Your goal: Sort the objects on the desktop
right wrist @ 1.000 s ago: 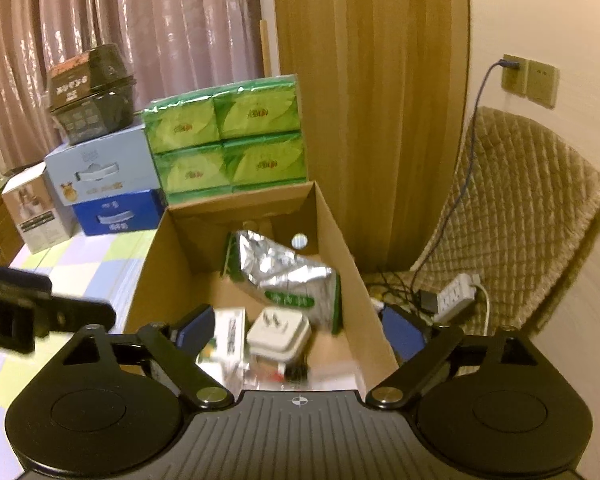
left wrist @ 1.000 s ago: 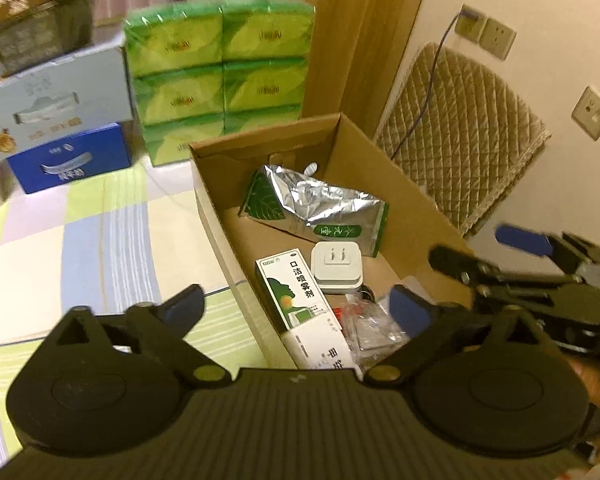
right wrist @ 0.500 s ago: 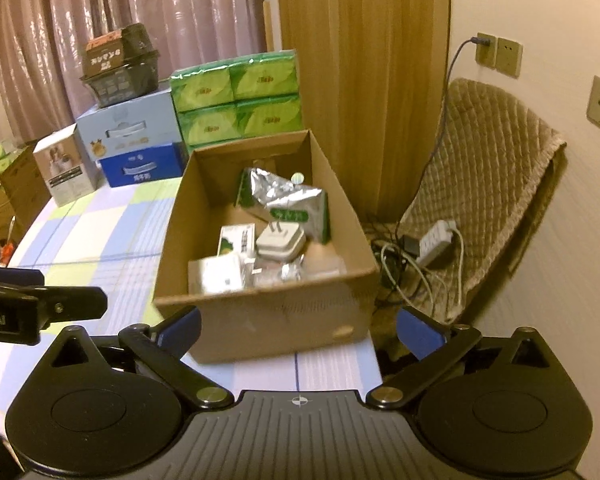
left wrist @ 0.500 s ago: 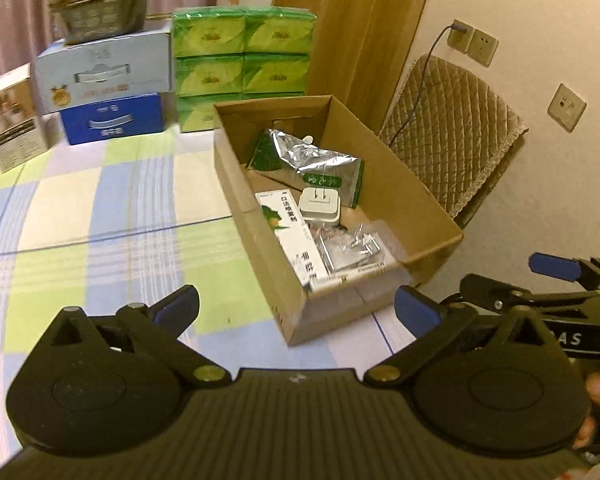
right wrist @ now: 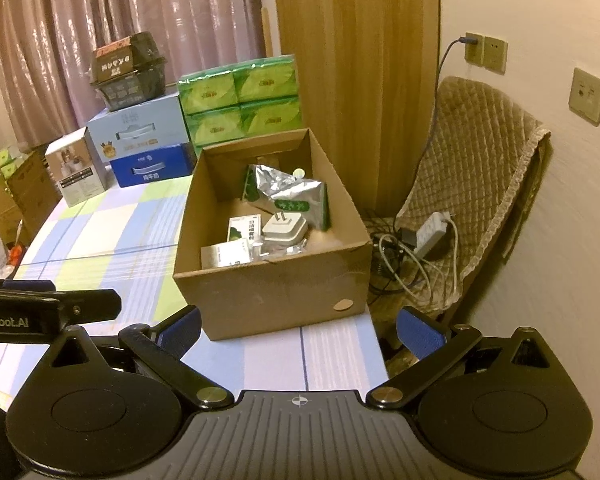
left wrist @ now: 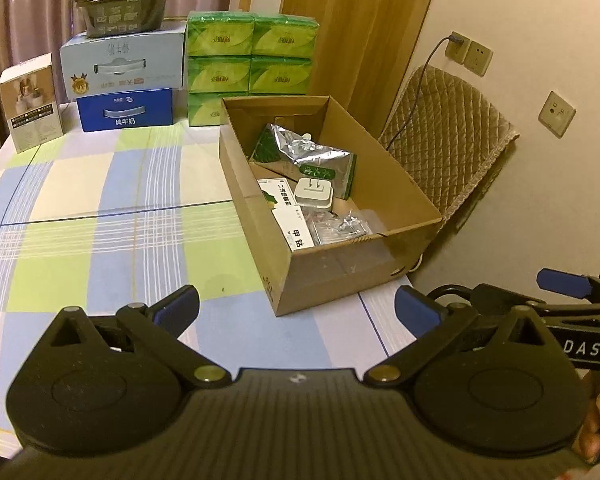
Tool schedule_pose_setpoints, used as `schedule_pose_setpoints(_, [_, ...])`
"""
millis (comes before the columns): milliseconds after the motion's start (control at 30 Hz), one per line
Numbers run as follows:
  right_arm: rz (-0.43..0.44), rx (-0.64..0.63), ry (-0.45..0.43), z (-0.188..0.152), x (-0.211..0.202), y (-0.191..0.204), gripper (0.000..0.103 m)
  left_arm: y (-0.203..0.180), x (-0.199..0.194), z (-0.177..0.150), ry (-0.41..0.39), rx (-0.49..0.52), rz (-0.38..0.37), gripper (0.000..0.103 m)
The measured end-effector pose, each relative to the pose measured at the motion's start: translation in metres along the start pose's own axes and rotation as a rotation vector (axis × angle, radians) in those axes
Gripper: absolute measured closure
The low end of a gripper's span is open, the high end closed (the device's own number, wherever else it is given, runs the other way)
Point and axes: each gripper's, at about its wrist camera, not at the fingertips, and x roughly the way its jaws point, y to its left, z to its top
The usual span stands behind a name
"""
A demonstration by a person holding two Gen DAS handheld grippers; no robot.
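An open cardboard box point(left wrist: 340, 268) point(right wrist: 272, 292) stands on the checked tablecloth point(left wrist: 112, 208) near the table's right edge. Inside lie a silver-and-green foil pouch point(left wrist: 312, 152) point(right wrist: 296, 192), a white plug adapter point(left wrist: 314, 194) point(right wrist: 284, 228), a white-and-green medicine carton point(left wrist: 286, 208) point(right wrist: 240, 230) and a clear plastic packet point(left wrist: 340, 226). My left gripper point(left wrist: 296, 312) hovers short of the box's near wall, open and empty. My right gripper point(right wrist: 299, 330) is also back from the box, open wide with nothing between its fingers. It shows side-on at the left wrist view's right edge point(left wrist: 540, 296).
Green tissue packs point(left wrist: 250, 60), two blue cartons point(left wrist: 124, 88), a dark tub point(left wrist: 124, 4) and a small white box point(left wrist: 32, 104) line the table's far end. A quilt-covered chair point(right wrist: 472, 176) and a power strip with cables point(right wrist: 432, 232) sit right of the table.
Both grippers have drawn back from over the box, which now sits farther off and whole in both views. The things in the box have not moved.
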Motion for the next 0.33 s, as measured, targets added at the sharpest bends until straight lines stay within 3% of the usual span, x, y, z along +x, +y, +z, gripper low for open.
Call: schedule_pose_setpoints(333, [0.001,0.004,0.007,-0.0041,0.0047,0.0017,0.002,-0.0009,0.0035,-0.0062,0.005,0.019,-0.002,0.001])
